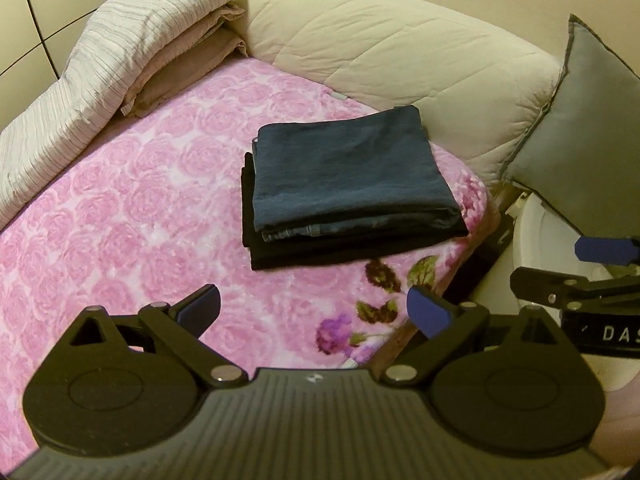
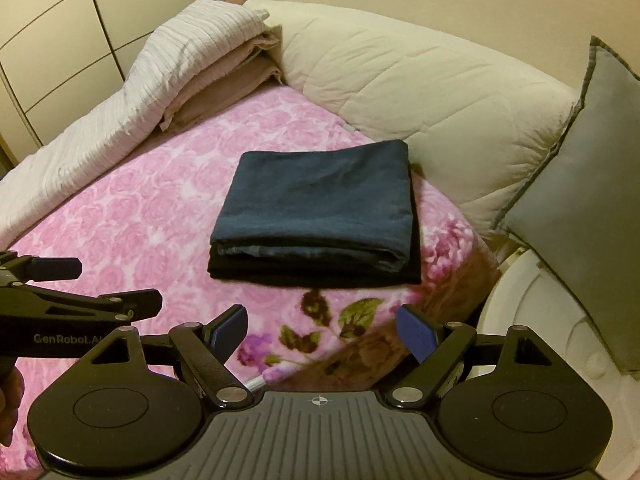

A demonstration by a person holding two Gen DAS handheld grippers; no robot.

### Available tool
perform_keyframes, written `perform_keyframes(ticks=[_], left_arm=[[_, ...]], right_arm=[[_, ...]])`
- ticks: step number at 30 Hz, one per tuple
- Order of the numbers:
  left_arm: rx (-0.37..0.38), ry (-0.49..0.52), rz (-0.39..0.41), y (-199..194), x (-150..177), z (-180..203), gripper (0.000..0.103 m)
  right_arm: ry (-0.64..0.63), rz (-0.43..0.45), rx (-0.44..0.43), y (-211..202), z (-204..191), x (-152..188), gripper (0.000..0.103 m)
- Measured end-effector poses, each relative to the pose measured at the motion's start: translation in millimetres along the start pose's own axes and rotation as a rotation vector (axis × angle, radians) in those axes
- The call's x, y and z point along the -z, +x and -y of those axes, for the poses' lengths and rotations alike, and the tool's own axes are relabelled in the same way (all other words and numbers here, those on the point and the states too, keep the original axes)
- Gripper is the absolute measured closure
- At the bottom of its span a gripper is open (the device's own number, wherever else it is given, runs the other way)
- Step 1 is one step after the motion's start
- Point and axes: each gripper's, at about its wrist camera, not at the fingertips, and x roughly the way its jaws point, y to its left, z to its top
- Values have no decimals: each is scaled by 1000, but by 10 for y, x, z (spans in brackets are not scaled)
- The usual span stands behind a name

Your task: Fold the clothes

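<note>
Risks first: folded blue garment [image 2: 316,196] sits on top of a folded black garment [image 2: 312,276], a two-piece stack near the right side of the pink floral blanket [image 1: 132,208], not far from the bed edge. Stack looks finished, so my guess is the task is at or near its end. What could go wrong: a gripper swinging back in low could clip the front fold and skew the top piece off the black one, or shove the whole stack toward the edge w/ the drop beside the grey cushion [image 2: 580,184]. Plush blanket probably lets fabric slide. The two grippers are also close to each other, so a bump btwn them is possible on any inward move.

Tongs: left gripper [image 1: 316,312] jaws spread wide, nothing btwn the blue pads, touching nothing, hovering above the blanket's front part, short of the stack. Right gripper [image 2: 320,332] same: wide apart, empty, no contact w/ cloth, over the blanket's flower border near the bed edge.
</note>
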Motion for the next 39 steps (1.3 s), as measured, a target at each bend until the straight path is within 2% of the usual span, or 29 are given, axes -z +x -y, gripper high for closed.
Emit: perform_keyframes(ticks=[14,39], left_arm=[[-47,-31,15,-15,32,-67,5],[-34,-25,1,54,17,26,5]], right_arm=[[5,-27,-12,101,-42,-23,18],[4,-36,-9,144,-20,-42,18]])
